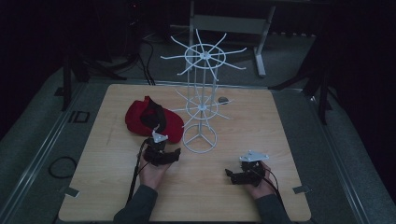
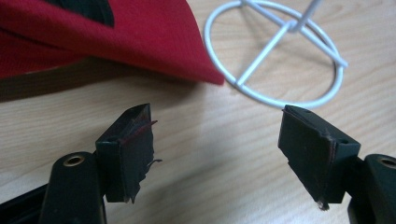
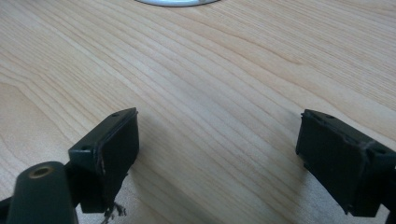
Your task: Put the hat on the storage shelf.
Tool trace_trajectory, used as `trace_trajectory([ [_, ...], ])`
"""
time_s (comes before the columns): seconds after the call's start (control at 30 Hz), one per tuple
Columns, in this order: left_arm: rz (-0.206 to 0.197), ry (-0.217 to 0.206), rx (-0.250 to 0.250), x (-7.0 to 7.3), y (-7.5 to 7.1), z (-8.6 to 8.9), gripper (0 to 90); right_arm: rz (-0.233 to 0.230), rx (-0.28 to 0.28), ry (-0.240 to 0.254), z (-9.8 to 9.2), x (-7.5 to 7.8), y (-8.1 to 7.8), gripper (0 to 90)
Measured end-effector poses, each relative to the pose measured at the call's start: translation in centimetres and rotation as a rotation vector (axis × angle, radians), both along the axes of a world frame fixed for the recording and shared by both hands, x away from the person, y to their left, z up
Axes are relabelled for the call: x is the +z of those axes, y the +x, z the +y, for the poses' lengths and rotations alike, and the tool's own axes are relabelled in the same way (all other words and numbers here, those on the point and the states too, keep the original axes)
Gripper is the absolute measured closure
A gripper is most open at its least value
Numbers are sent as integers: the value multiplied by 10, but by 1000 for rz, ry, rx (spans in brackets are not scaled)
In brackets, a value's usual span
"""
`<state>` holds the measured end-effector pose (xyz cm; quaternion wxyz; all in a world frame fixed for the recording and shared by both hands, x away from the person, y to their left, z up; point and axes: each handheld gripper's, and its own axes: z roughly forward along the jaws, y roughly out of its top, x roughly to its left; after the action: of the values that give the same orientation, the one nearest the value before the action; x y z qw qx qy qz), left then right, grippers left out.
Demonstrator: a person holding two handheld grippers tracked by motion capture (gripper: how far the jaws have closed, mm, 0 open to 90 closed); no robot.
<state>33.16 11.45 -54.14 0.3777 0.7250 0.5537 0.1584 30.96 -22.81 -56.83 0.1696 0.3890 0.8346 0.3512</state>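
A red cap (image 1: 149, 119) with a dark inside lies on the wooden table (image 1: 261, 121), left of a white wire rack (image 1: 201, 88) that stands on a ring base (image 1: 200, 139). My left gripper (image 1: 164, 150) is just in front of the cap's brim. In the left gripper view the gripper (image 2: 217, 140) is open and empty, with the cap (image 2: 116, 42) ahead at the left and the ring base (image 2: 266, 55) ahead at the right. My right gripper (image 1: 232, 173) rests low at the front right. Its jaws (image 3: 217, 144) stand wide open over bare wood.
A small dark round object (image 1: 224, 99) lies on the table behind the rack. The rack's wire arms (image 1: 233, 50) spread out at two levels. Dark stands and cables surround the table; a cable loop (image 1: 62, 166) lies on the floor at the left.
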Motion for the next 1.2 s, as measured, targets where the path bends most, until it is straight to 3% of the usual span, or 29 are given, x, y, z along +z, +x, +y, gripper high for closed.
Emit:
trace_trajectory([
  [0.2,12,-56,23,2,7,-1,270,0,0,0,0,0,0,131],
  [0.27,14,-75,55,2,13,-2,272,-1,1,0,0,0,0,131],
  [0.53,7,-97,128,6,21,3,324,-1,1,0,0,0,0,131],
  [0.8,13,-126,177,9,23,23,376,0,0,0,0,0,0,131],
  [1.0,13,-107,209,10,22,34,453,1,0,0,0,0,0,131],
  [1.07,8,-111,246,10,23,43,471,1,0,0,0,0,0,131],
  [1.2,17,-127,263,10,26,51,477,1,-1,1,0,0,0,131],
])
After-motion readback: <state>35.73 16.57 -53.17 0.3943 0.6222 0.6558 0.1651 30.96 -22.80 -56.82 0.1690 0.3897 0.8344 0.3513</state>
